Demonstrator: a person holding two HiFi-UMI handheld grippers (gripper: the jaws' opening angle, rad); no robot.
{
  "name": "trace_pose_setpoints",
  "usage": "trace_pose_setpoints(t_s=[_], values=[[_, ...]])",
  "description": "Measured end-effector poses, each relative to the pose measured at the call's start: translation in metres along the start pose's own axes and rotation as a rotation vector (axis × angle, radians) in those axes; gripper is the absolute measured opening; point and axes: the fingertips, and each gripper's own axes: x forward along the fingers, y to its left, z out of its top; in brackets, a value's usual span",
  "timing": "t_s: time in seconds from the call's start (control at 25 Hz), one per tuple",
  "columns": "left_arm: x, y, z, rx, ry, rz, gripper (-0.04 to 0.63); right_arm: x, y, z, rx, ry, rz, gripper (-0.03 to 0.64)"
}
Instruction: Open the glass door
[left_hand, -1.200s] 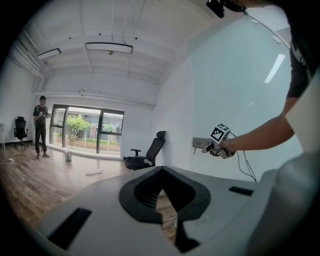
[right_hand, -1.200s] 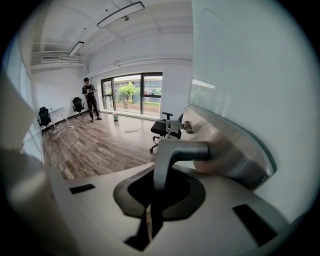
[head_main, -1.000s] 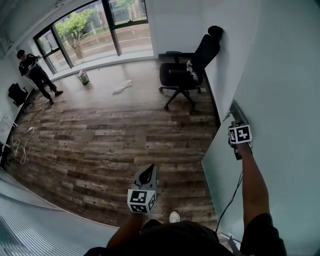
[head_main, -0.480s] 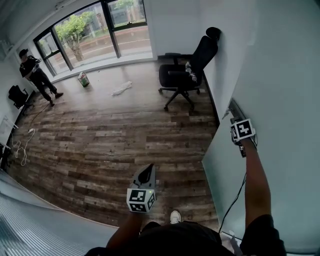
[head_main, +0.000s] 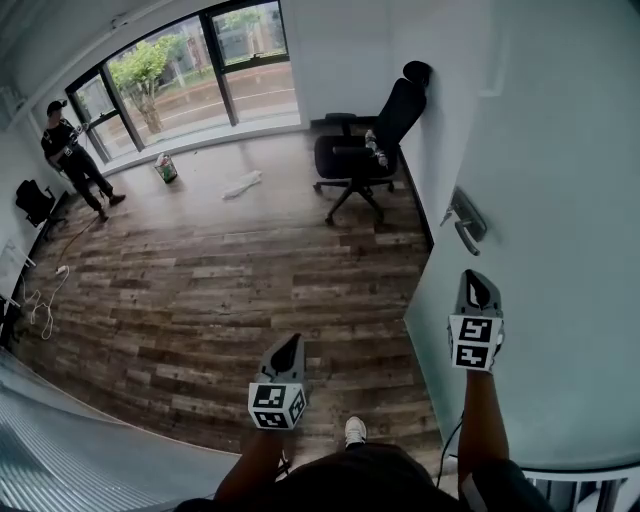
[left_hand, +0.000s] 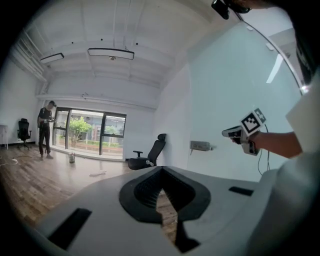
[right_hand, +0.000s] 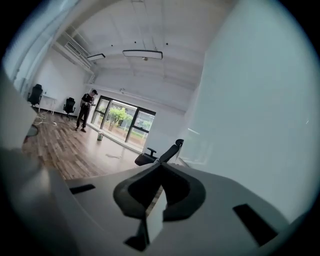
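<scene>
The frosted glass door fills the right side of the head view, with its metal handle free. My right gripper hangs in the air below and short of the handle, shut with nothing between its jaws. My left gripper is held over the wood floor, shut and empty. The left gripper view shows the right gripper near the door and the handle beyond it. In the right gripper view the shut jaws point along the door into the room.
A black office chair stands against the wall past the door. A person stands by the far windows. A small bucket, a white rag and a cable lie on the floor.
My right gripper has come off the door handle and drawn back toward me, now apart from it. The left gripper has shifted slightly forward.
</scene>
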Motion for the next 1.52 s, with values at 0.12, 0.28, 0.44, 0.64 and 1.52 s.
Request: trace_pose_setpoints(t_s=[0.12,0.28,0.44,0.64,1.52], values=[[-0.038,-0.007,0.006,-0.002,-0.019,-0.018,0.002,-0.073,0.051,0.001,0.047,-0.046,0.03,0.015],[-0.091,-0.015,0.004,-0.005,-0.038,-0.032,0.002,-0.145,0.114,-0.019,0.196,-0.083,0.134,0.015],[-0.147,-0.023,-0.01,-0.037,-0.034,-0.037,0.002,-0.211,0.165,-0.028,0.284,-0.091,0.226,0.015],[-0.222,-0.039,-0.037,-0.047,-0.027,-0.019,0.002,-0.29,0.207,-0.039,0.283,-0.097,0.263,0.015],[-0.468,-0.228,-0.106,0.013,-0.059,-0.007,0.002,-0.597,0.178,-0.129,0.265,-0.106,0.297,0.014]])
